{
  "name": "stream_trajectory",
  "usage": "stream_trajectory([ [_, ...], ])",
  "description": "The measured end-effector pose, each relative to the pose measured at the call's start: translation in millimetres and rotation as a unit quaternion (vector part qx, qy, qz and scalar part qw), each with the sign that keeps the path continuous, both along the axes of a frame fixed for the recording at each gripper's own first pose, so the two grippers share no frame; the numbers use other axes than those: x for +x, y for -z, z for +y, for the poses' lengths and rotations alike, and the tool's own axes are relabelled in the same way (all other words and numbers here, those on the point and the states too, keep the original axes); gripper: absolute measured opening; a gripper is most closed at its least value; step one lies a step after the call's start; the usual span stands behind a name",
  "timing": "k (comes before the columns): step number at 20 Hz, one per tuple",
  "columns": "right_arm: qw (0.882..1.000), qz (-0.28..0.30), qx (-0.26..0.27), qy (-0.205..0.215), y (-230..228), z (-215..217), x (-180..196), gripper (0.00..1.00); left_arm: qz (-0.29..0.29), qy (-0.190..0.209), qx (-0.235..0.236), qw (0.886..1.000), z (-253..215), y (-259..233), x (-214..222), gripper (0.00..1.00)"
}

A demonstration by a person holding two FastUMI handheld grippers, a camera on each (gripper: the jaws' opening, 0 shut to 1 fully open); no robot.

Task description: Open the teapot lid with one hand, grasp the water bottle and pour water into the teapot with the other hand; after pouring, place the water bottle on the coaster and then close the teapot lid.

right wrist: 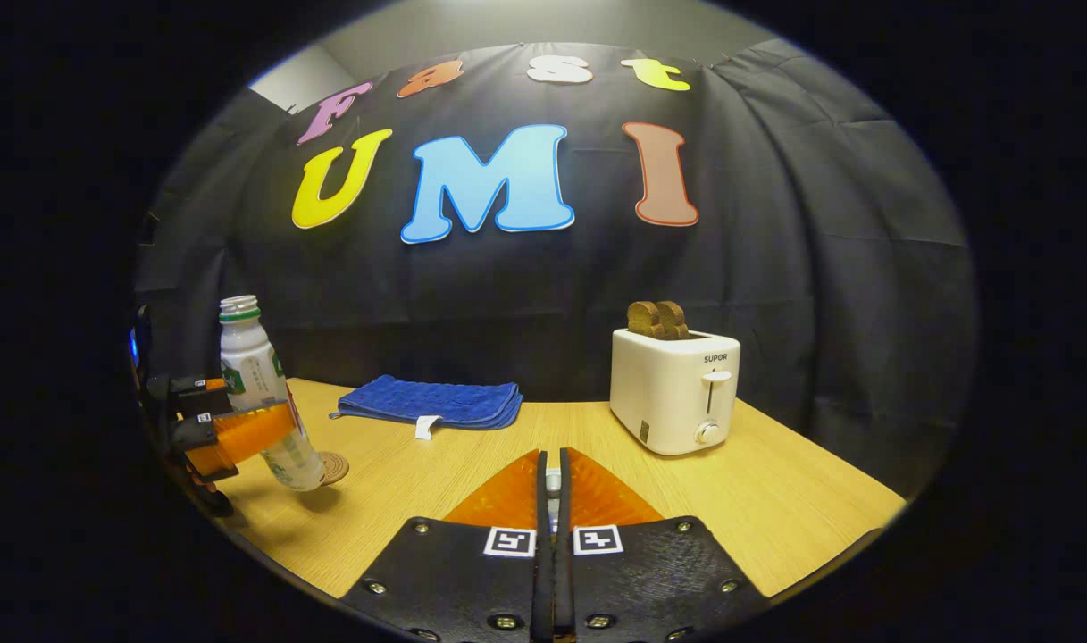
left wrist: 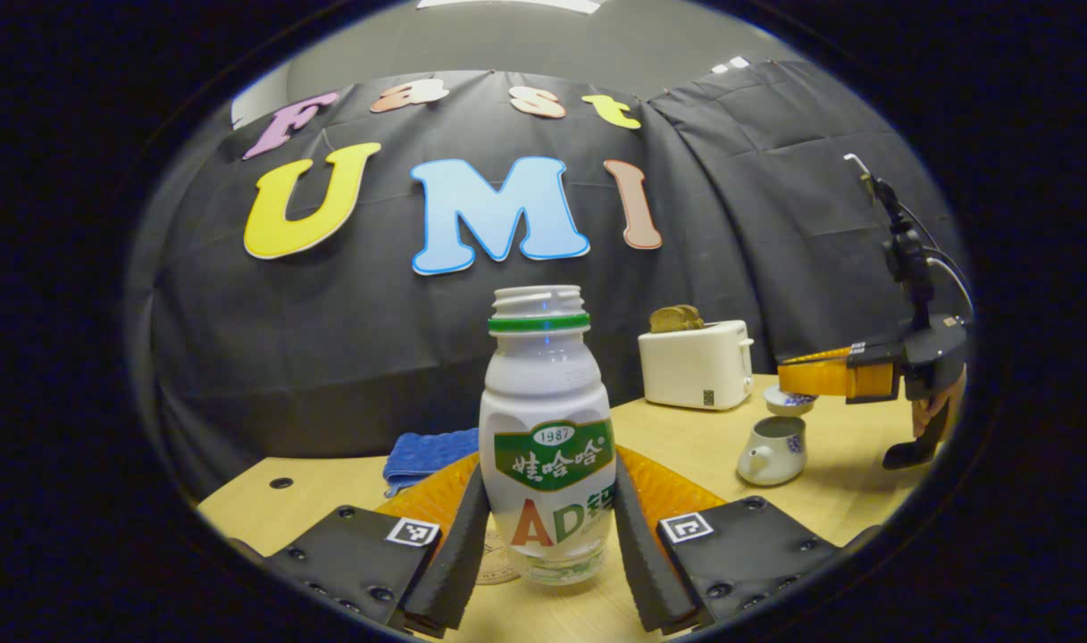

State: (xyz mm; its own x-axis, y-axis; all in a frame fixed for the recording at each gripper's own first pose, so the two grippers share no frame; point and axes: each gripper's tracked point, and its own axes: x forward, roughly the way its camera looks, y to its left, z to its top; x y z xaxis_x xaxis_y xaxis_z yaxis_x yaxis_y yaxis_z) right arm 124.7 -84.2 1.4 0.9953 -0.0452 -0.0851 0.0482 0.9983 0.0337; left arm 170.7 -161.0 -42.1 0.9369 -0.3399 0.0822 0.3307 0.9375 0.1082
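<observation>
In the left gripper view the left gripper point(left wrist: 550, 536) has its jaws set against both sides of the bottle point(left wrist: 547, 438), which stands upright between them, uncapped, its base at or just above the table point(left wrist: 543, 616); whether it rests on the wood I cannot tell. A round coaster point(left wrist: 497, 561) peeks out just behind the left finger, low beside the bottle's base. Beyond the jaws to the left lies a folded blue cloth point(left wrist: 422, 455). Farther ahead and to the right stands a white toaster point(left wrist: 695, 364) with bread point(left wrist: 675, 318) in its slots, and right of that the teapot point(left wrist: 773, 451) sits open on the table. The lid point(left wrist: 790, 401) hangs just above the teapot, at the tip of the right gripper point(left wrist: 789, 375), which a hand point(left wrist: 932, 409) holds from the right. In the right gripper view, the right gripper's point(right wrist: 553, 500) jaws are nearly pressed together, pinching something small between them that is hard to make out there. Ahead and to their right is the toaster point(right wrist: 677, 388), ahead and slightly left the cloth point(right wrist: 436, 402), and far left the left gripper point(right wrist: 275, 420) clasps the bottle point(right wrist: 262, 402), beside the coaster point(right wrist: 333, 466).
</observation>
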Motion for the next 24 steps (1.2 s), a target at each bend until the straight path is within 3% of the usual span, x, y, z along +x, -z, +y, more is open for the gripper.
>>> stream_trajectory([
  [4, 1.0, 0.011, 0.003, -0.006, 11.3, 3.1, 5.1, 0.01, 0.008, -0.008, -0.053, 0.999, 10.0, -6.1, 0.6, 0.8],
  [5, 1.0, 0.015, 0.003, -0.003, 14.2, 0.9, 6.3, 0.01, 0.011, -0.013, -0.057, 0.998, 12.0, -5.1, 1.2, 0.7],
  [7, 1.0, 0.015, 0.008, -0.005, 15.7, 1.1, 6.8, 0.01, 0.02, -0.024, -0.062, 0.998, 11.3, -0.7, 1.0, 0.8],
  [8, 1.0, 0.02, 0.011, -0.006, 18.8, 1.9, 6.3, 0.01, 0.024, -0.025, -0.067, 0.997, 11.1, 0.1, 0.6, 0.75],
  [13, 0.999, 0.028, 0.023, -0.007, 30.0, 1.0, 7.5, 0.04, 0.032, -0.036, -0.07, 0.996, 14.0, 2.8, 2.0, 0.8],
  [14, 0.999, 0.025, 0.028, -0.003, 27.8, 0.8, 5.5, 0.07, 0.034, -0.038, -0.073, 0.996, 14.2, 3.9, 2.0, 0.8],
  [16, 0.999, 0.018, 0.04, 0.006, 22.2, -4.8, 0.4, 0.16, 0.039, -0.04, -0.08, 0.995, 14.8, 4.3, 1.5, 0.7],
  [17, 0.999, 0.007, 0.042, 0.011, 14.4, -8.0, -3.0, 0.34, 0.041, -0.043, -0.082, 0.995, 15.7, 4.4, 1.4, 0.75],
  [18, 0.999, -0.005, 0.042, 0.018, 7.7, -12.2, -6.2, 0.34, 0.042, -0.048, -0.084, 0.994, 16.3, 5.0, 2.1, 0.8],
  [19, 0.999, -0.015, 0.04, 0.03, 1.4, -18.3, -9.9, 0.56, 0.043, -0.051, -0.085, 0.994, 16.9, 5.2, 3.4, 0.75],
  [20, 0.998, -0.029, 0.037, 0.044, -7.6, -25.0, -14.0, 0.62, 0.045, -0.057, -0.08, 0.994, 19.3, 6.1, 4.1, 0.8],
  [21, 0.998, -0.036, 0.036, 0.047, -10.0, -25.6, -14.3, 0.62, 0.051, -0.058, -0.071, 0.994, 21.5, 9.3, 5.2, 0.75],
  [22, 0.997, -0.039, 0.036, 0.048, -12.3, -25.9, -15.5, 0.64, 0.061, -0.063, -0.069, 0.994, 26.1, 13.8, 3.6, 0.8],
  [24, 0.997, -0.042, 0.036, 0.044, -13.2, -23.7, -15.9, 0.64, 0.07, -0.068, -0.073, 0.993, 25.7, 15.7, 4.1, 0.8],
])
